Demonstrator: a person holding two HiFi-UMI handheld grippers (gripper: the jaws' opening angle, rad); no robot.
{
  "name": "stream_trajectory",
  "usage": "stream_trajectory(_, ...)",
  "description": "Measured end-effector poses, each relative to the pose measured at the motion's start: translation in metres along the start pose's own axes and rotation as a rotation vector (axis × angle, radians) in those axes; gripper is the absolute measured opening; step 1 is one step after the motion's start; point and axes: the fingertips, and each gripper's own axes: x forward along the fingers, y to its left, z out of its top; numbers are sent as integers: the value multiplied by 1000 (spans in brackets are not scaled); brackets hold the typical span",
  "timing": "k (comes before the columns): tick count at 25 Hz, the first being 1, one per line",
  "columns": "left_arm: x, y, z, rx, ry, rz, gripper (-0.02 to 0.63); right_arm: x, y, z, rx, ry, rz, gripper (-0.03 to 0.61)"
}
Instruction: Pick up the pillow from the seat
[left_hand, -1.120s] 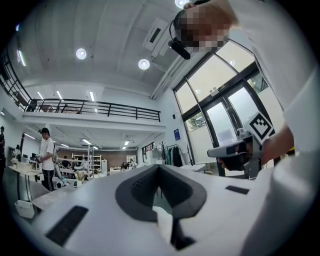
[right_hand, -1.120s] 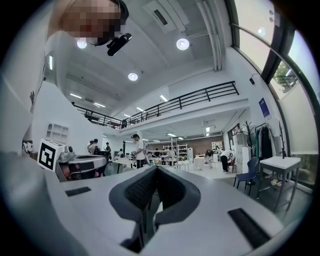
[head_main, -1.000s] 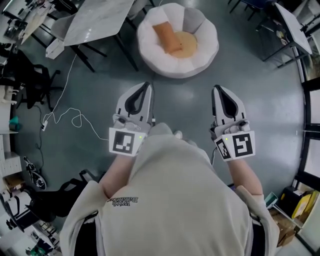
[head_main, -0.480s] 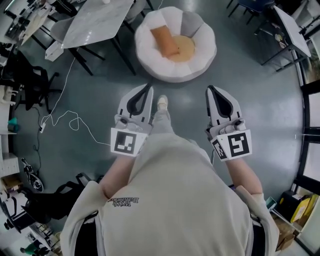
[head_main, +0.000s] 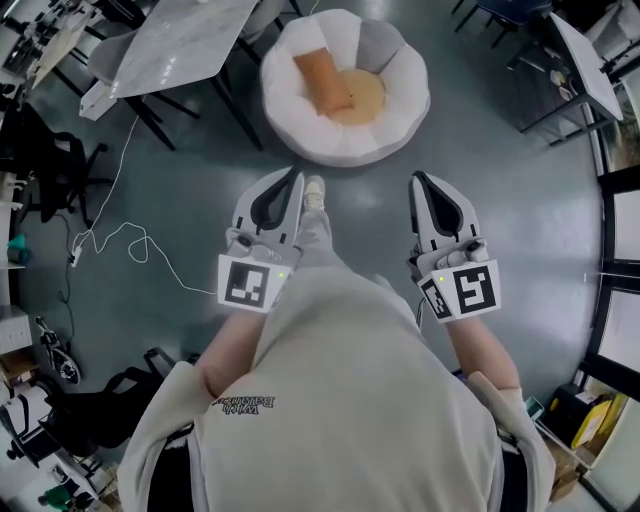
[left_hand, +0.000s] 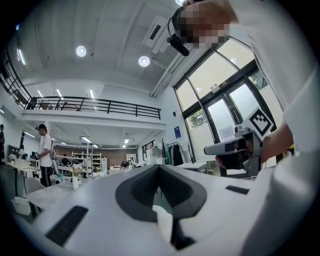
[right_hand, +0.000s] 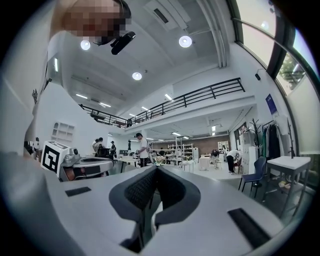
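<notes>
two clenched tools, both empty: left gripper (head_main: 296, 176), right gripper (head_main: 416, 181).
held level and side by side over the grey floor (head_main: 520, 200), jaws pressed together with nothing between; orange pillow (head_main: 322, 82) lying in the hollow of the round white seat (head_main: 400, 105), left of its middle, well apart from both grippers.

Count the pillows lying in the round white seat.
1: an orange pillow lies left of centre in the seat, one end over the tan middle pad. Nothing suggests another hidden beneath it.
</notes>
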Motion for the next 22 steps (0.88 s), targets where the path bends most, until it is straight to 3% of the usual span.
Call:
stream_trajectory(12, 70, 58, -16, -17, 26, -2, 9, 93, -39, -12, 44, 16, -18, 8)
stream_trajectory(22, 186, 154, -39, -24, 90, -80, 9, 233, -90, -18, 49, 69, -56, 8)
